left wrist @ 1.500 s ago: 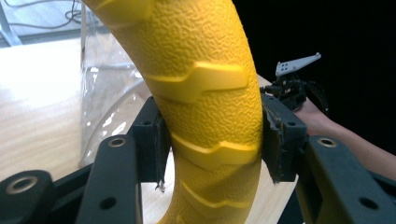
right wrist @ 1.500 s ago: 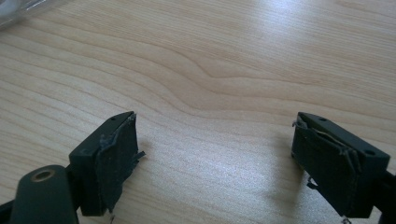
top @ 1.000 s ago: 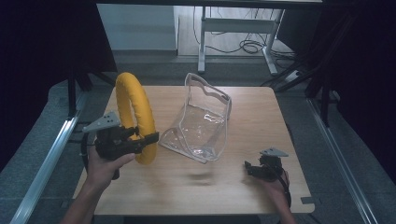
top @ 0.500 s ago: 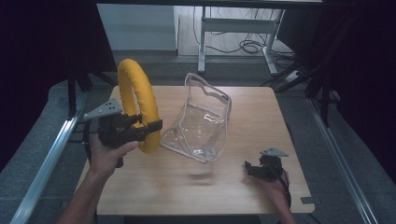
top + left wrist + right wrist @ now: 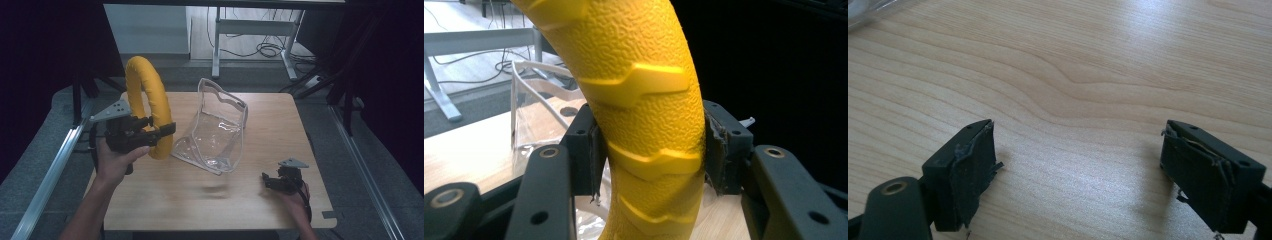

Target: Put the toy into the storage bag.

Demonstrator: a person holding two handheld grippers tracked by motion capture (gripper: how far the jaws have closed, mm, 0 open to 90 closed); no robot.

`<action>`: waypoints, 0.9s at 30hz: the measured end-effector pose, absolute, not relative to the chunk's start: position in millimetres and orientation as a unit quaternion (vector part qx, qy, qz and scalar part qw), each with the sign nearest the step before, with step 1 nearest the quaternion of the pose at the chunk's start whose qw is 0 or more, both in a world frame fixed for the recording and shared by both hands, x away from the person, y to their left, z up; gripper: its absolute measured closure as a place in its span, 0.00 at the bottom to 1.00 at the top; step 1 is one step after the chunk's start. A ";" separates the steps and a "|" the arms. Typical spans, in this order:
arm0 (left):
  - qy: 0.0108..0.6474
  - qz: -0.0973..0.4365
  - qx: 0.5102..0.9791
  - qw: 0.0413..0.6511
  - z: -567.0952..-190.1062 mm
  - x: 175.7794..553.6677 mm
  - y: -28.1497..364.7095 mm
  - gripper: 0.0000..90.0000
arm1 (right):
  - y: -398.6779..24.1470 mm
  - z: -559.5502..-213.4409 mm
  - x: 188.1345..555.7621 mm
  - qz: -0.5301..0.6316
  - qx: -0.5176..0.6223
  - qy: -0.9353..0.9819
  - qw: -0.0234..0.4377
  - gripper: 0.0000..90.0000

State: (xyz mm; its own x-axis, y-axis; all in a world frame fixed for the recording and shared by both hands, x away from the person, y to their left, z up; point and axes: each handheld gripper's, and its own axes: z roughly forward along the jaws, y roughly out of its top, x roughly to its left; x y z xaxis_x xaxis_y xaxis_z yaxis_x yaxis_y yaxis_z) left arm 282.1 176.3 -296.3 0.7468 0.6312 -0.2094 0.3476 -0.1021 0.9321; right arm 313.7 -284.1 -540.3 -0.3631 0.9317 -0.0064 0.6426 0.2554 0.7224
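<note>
A wooden table (image 5: 165, 200) is seen from above. On its middle, a clear plastic zip pouch (image 5: 215, 131) is stood open. A yellow textured ring (image 5: 149, 105) is held upright above the table's left side, just beside the pouch, clamped at its lower arc between the jaws of the left gripper (image 5: 159, 134). The right gripper (image 5: 266, 181) is rested near the table's right front edge, jaws spread wide, nothing between them.

Yellow ring (image 5: 148, 102) with pebbled chevron ridges; clear pouch (image 5: 216, 131); pale wood-grain table (image 5: 200, 195).
</note>
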 end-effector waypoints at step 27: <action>0.289 0.136 0.738 0.595 -268.1 293.4 131.3 0.55 | -284.0 -540.3 313.6 0.323 0.519 0.759 0.224 0.16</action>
State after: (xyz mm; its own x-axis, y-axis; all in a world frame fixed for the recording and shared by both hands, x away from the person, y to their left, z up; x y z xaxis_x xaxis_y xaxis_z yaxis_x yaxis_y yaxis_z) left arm 293.4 131.3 -268.1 0.7960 0.5883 -0.1422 0.2640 -0.1260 0.9563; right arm 313.6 -284.0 -540.3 -0.3620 0.9321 -0.0048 0.6434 0.2536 0.7223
